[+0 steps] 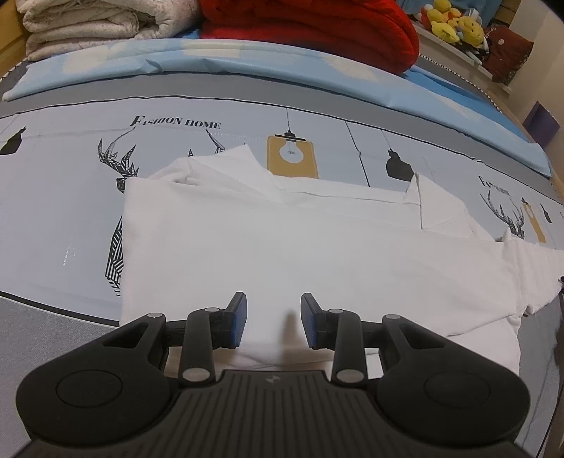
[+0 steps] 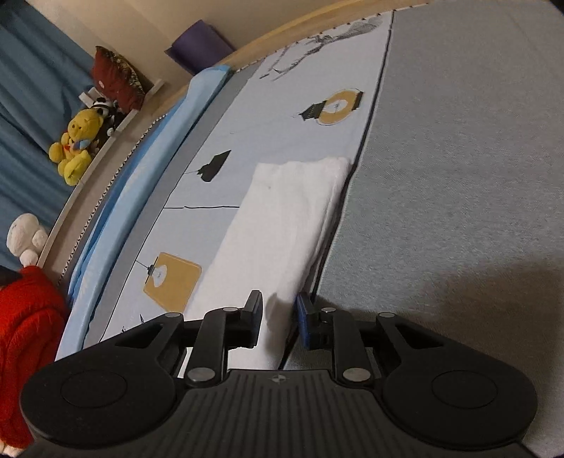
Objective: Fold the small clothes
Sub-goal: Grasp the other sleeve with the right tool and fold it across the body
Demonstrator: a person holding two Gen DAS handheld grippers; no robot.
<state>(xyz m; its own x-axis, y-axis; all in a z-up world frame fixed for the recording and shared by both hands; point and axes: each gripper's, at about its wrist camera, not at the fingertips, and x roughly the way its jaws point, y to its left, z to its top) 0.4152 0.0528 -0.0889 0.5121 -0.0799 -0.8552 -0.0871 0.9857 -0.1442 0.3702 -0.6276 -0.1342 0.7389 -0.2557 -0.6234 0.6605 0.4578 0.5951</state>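
Writing: "FASHION HOME" is printed in black on the pale blue bed sheet (image 1: 63, 197), beyond the left gripper's fingers and to their left; a second, smaller copy of the print sits far right, too small to read.
Printed motifs, left view: two line-drawn deer, one yellow lamp tag with a bulb (image 1: 292, 156), several black hanging shapes.
Garment: one white shirt (image 1: 282, 239), partly folded, spread on the sheet straight ahead of the left fingers and running under them; its collar end lies farthest from the fingertips.
Left gripper (image 1: 273, 320): two blue-padded fingers stand part open over the near edge of the shirt, white cloth showing in the gap; whether the pads touch the cloth I cannot tell.
Right gripper (image 2: 278, 322): fingers narrow, a ridge of the white cloth (image 2: 289, 225) rising between them; the pads look close against it, but a sure pinch I cannot tell.
Cloth, right view: a long folded strip stretching away from the fingertips, along the seam where the printed sheet meets the grey mattress cover (image 2: 458, 176).
Beyond the left fingers: one red blanket (image 1: 310, 28), one cream quilt (image 1: 88, 28), a cluster of yellow plush toys (image 1: 451, 21).
Shelf left of the right fingers: one yellow plush bear (image 2: 75, 141), one dark red cushion (image 2: 116, 77).
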